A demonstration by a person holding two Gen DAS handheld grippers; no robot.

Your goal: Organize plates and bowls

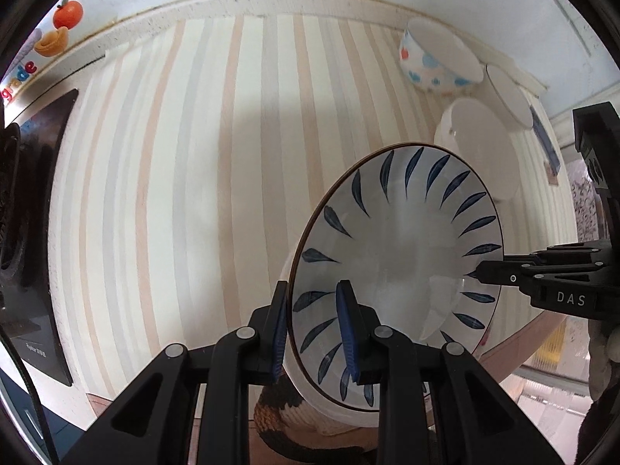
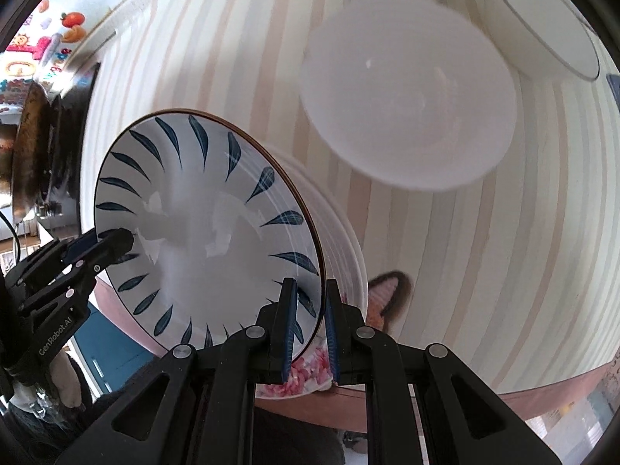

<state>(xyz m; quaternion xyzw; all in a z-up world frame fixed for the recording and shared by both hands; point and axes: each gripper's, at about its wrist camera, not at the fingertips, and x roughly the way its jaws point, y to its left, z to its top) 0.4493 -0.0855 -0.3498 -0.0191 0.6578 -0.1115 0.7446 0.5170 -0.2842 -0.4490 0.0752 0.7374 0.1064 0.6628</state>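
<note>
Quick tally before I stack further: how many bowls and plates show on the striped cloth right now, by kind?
Leaf-pattern bowls: 1, blue-leaf bowl, held at its rim by both the left hand-held gripper and the right hand-held gripper
Plain white bowls: 1, white bowl
Blue-spotted bowls: 1, spotted bowl
White plates: 1, white plate
Total: 4

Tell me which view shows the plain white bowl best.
The right wrist view: the plain white bowl faces the camera, its whole inside visible, though blurred. In the left wrist view the blue-leaf bowl hides its lower edge.
</note>
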